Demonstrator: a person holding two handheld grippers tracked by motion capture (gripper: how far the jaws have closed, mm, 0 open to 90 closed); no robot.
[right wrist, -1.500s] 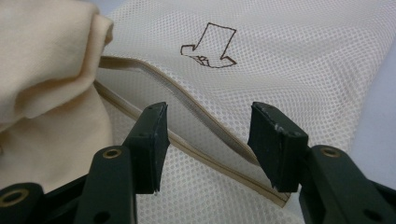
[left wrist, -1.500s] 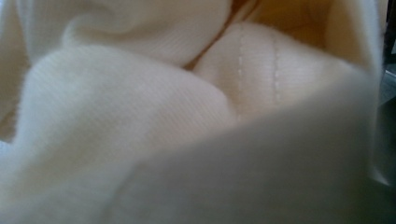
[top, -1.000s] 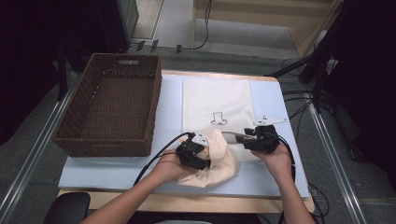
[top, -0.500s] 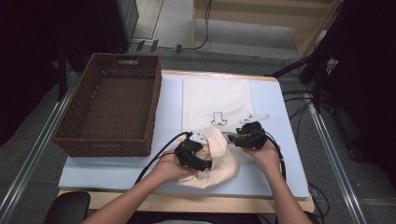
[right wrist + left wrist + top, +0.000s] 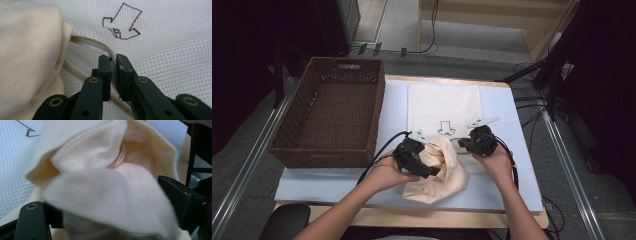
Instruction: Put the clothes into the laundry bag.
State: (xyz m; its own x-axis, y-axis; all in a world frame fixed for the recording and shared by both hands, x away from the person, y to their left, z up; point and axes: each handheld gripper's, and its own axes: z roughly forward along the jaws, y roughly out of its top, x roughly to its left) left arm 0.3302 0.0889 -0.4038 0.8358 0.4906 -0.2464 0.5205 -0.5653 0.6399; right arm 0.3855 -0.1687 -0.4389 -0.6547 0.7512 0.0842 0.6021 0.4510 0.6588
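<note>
Since a second ago the right gripper (image 5: 465, 143) has slid in toward the left one, so now both hands sit close together at the near middle of the table (image 5: 512, 195). Its fingers (image 5: 105, 72) are pinched shut on the beige edge trim (image 5: 100, 46) of the white mesh bag (image 5: 444, 102), right where the opening curves up; you can see the trim running between them in the right gripper view, just below the arrow (image 5: 121, 22) drawn on the mesh. The left gripper (image 5: 432, 171) has a bundle of cream cloth (image 5: 447, 172) between its fingers (image 5: 181, 200), which sit spread either side of a thick ribbed fold, so it's holding the cloth. That cloth is bunched up at the bag's mouth, lying partly over the near end of the bag. The bag itself lies flat, stretching away toward the far edge. Brown wicker basket (image 5: 297, 150) sits off to the left on the table, well apart from everything.
</note>
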